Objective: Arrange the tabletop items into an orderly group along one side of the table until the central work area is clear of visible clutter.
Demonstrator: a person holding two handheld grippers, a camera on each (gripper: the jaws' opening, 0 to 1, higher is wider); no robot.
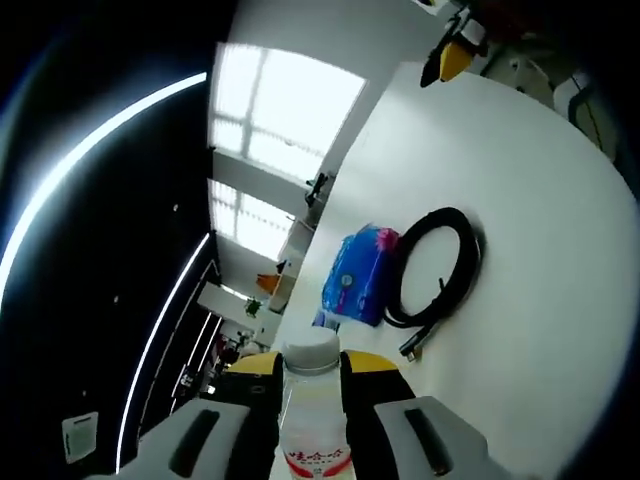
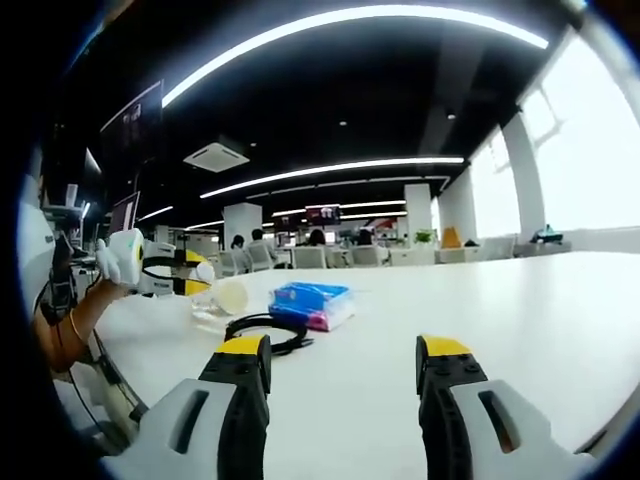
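Left tool grips capped bottle, contents apparently clear.

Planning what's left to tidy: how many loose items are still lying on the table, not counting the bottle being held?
2: a coiled black cable and a blue tissue pack beside it on the white table. Others may lie out of frame.

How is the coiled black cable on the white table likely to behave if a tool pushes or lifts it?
The coiled black cable looks floppy: lifted at one point, the loop would probably sag and uncoil. Its loose connector end may trail behind. Pushed, it would likely slide on the smooth white table and deform, perhaps bumping the adjacent blue plastic tissue pack.
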